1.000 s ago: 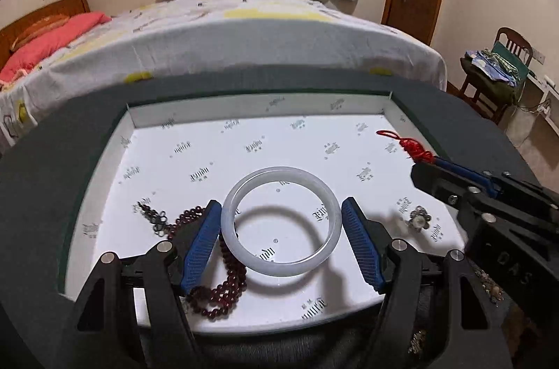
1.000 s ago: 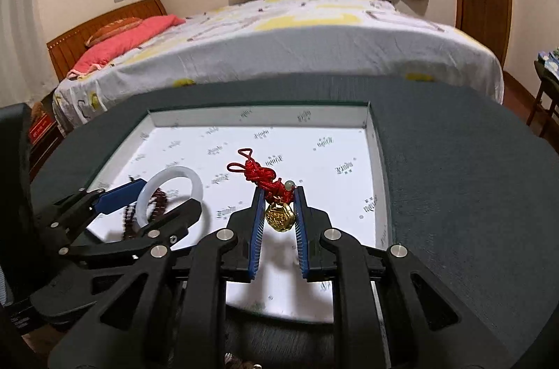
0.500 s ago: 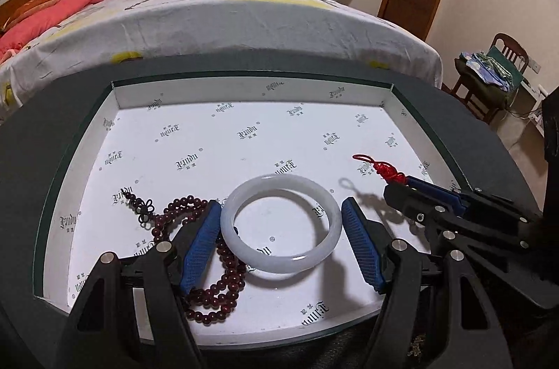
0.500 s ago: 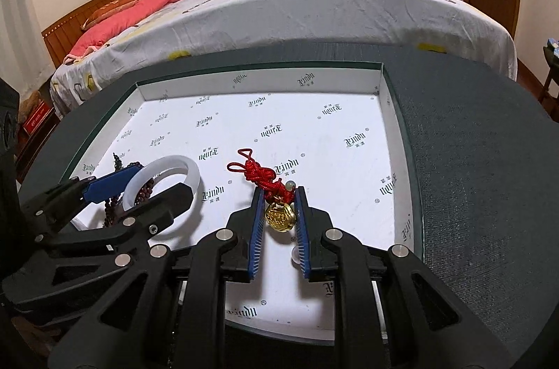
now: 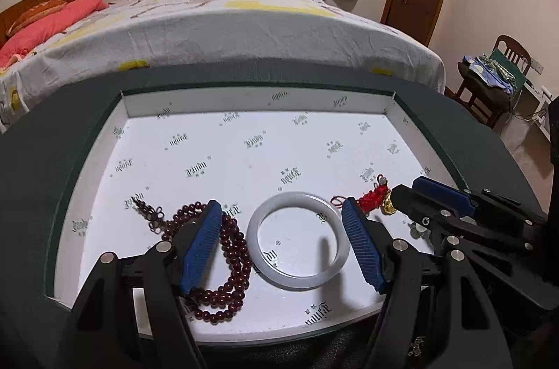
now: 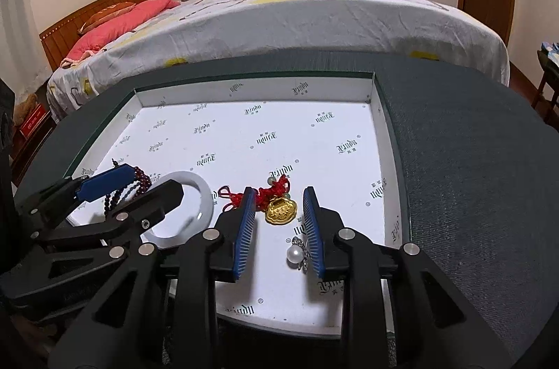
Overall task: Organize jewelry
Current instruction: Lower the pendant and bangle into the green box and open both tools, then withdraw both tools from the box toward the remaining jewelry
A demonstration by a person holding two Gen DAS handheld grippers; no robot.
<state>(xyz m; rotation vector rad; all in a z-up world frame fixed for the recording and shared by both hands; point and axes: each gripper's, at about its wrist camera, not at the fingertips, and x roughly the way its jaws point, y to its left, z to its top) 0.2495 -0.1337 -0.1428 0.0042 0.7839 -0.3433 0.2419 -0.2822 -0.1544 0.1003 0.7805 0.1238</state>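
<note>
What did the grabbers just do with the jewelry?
The right gripper opened and let go of the gold charm, which now lies in the tray. The left gripper let go of the white bangle. The bead bracelet stayed put.

Left tool [image 5: 279, 243] and right tool [image 6: 279, 229]: black linkages; silver screws; ribbed blue pads [image 6: 244, 233].

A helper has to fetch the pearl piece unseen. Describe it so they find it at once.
Look in the white-lined tray set into the dark surface. Near the tray's front right, just in front of the gold pendant on red cord, lies the pearl piece. It alone is a single white pearl in a small silvery setting.
</note>
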